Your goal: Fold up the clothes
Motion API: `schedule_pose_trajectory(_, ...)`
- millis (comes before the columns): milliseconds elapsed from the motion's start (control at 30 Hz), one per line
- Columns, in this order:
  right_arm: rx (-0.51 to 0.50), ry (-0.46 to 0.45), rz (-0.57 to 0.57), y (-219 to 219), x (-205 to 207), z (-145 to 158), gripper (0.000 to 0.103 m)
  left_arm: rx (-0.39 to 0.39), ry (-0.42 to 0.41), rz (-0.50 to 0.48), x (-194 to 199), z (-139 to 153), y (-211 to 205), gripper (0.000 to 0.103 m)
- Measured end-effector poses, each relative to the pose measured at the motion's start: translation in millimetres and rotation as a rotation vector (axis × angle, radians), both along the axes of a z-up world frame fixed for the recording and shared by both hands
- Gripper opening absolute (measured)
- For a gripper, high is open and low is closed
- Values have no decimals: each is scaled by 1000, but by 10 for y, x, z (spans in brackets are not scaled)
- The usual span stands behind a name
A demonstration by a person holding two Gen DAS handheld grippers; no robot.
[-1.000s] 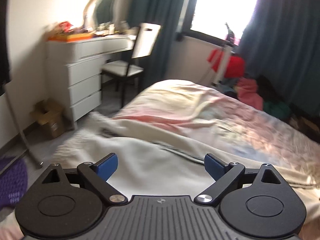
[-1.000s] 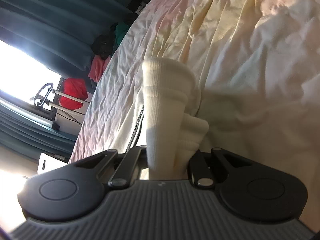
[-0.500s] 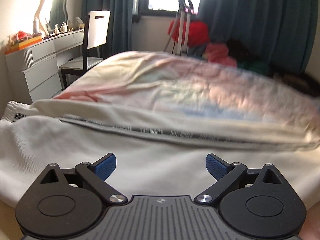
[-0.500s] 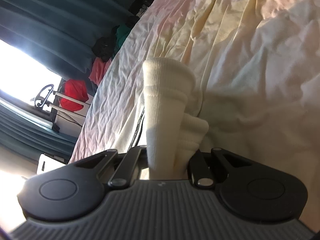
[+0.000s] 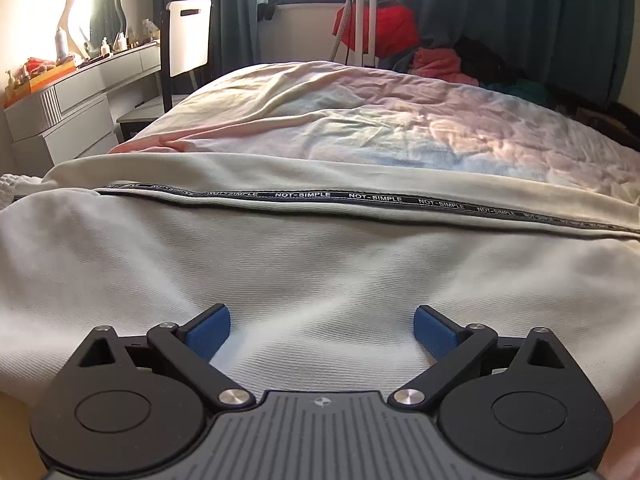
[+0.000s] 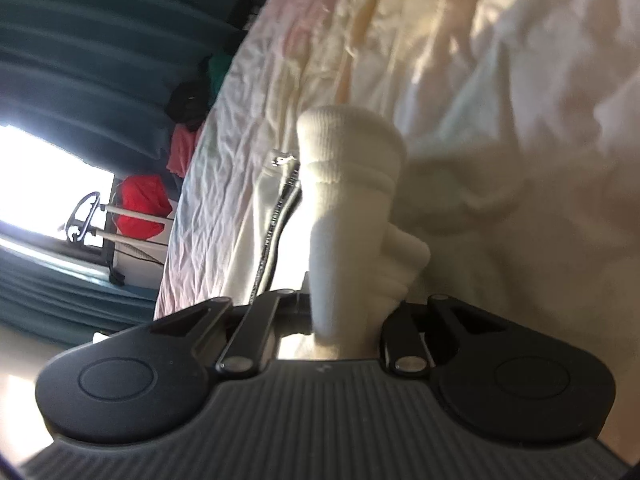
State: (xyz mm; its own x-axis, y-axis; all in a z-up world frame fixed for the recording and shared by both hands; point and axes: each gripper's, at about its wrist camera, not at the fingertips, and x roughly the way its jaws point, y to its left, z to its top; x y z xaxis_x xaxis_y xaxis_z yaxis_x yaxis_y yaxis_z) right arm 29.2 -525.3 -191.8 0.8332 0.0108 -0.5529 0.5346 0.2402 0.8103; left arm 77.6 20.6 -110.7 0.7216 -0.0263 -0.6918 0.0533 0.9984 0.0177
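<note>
Broadly, a wide bed [image 5: 400, 128] under a crumpled pastel sheet of pink, cream and pale blue filled both views, with dark teal curtains [image 5: 500, 20] hanging behind it at twelve o'clock. Across the near side of the bed lay the cream cotton garment [image 5: 320, 264], spread from nine to three o'clock in the left wrist view, a black woven tape [image 5: 320, 197] printed NOT-SIMPLE running along its far edge. At ten o'clock stood a white dresser with drawers [image 5: 68, 116] and a white-backed chair [image 5: 188, 36] beside it; a red bundle [image 5: 388, 28] sat at one o'clock near the window. The left gripper [image 5: 322, 330] sat low over the garment, its blue pads [image 5: 210, 332] spread wide apart with only flat cloth between them, nothing pinched. In the right wrist view the right gripper [image 6: 344, 316] had the garment's thick ribbed cream cuff [image 6: 348, 184] standing up between its black fingers toward twelve o'clock; its jaws were opening, the cuff between them, the left finger already clear of the cloth.
</note>
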Motion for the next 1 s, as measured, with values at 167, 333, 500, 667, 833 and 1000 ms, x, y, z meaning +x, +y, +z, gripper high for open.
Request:
schedule_pose_trajectory(167,67,30,9,11,83,-191,39,-5,-3,7,-21,16,3,99)
schedule_pose_trajectory(333,77,-60,13,27,102,-149,42,-4,-7,16,-57,24,-12,100)
schedule_pose_trajectory(500,41,-270,56,65,80,57,43,0,-7,15,-59,20,-11,100)
schedule_pose_trajectory(667,65,-142,46,78,94,-64,42,8,-3,12,-60,15,-16,100)
schedule_pose_trajectory(833,74,-86,57,104,104,-118,42,19,2,8,-60,3,-32,101)
schedule_pose_trajectory(1000,4,-29,107,229,170,-55,42,20,7,9,-61,2,-34,101)
